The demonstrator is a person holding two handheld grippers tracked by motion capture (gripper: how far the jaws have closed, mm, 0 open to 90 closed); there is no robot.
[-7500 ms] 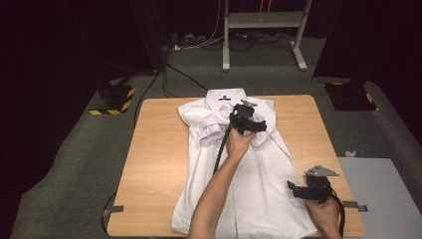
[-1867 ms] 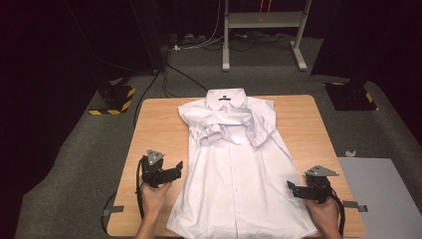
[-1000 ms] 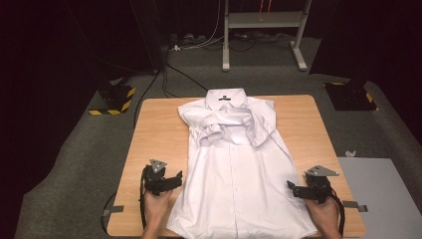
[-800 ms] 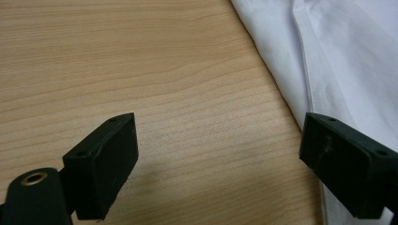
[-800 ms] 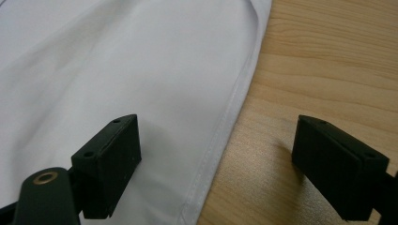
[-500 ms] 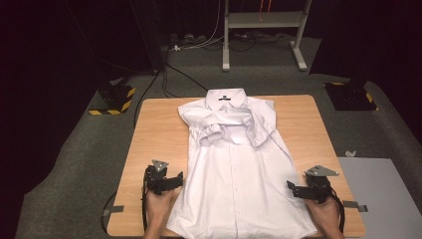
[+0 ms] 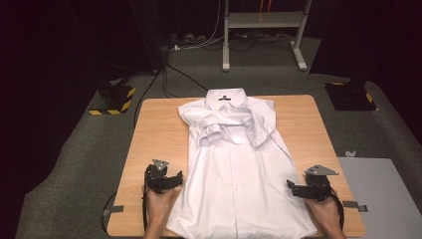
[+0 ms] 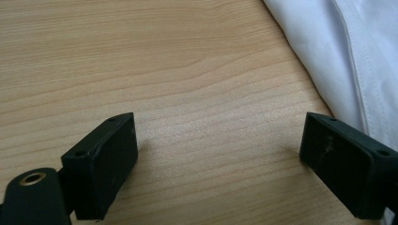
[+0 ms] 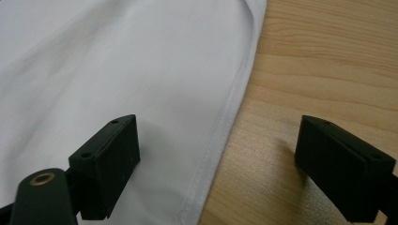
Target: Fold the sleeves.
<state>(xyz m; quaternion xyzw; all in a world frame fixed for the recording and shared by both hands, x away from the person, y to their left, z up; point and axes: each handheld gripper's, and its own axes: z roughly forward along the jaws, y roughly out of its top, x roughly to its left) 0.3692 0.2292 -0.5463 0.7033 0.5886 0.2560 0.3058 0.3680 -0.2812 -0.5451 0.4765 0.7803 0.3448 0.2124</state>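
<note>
shirt: white long-sleeved button-up cotton shirt [image 7: 239, 169] lies front up on the table, collar at the far edge, hem at the near edge; both sleeves folded across the chest, bunched just below the collar
shirt position: roughly centred on the table, bare wood on both sides, more on the left
table: light wooden rectangular tabletop [image 7: 159, 134], grain visible in both gripper views
left gripper: black two-jaw handheld gripper [image 7: 175, 180] in the person's left hand [image 7: 158, 206], near corner of the table, just beside the shirt's left side edge
left gripper state: jaws spread wide, nothing between them; in the left gripper view only bare wood [image 8: 187, 84] sits between the pads, shirt edge [image 8: 347, 70] runs past the right jaw, which overlaps the cloth at the bottom corner of that view
left gripper contact: cannot tell if the right jaw touches the fabric
right gripper: matching black two-jaw handheld gripper [image 7: 293, 188] in the person's right hand [image 7: 326, 214], at the shirt's right side edge near the hem
right gripper state: jaws spread wide, not pinching; in the right gripper view the stitched side hem [image 9: 220, 140] runs between the two pads, left jaw over white cloth [image 9: 117, 70], right jaw over wood [image 9: 328, 70]
right gripper contact: low over cloth and table, pads not pressing on the hem
floor: grey carpet [image 7: 74, 164] around the table, black cables [image 7: 149, 94] at far left
</note>
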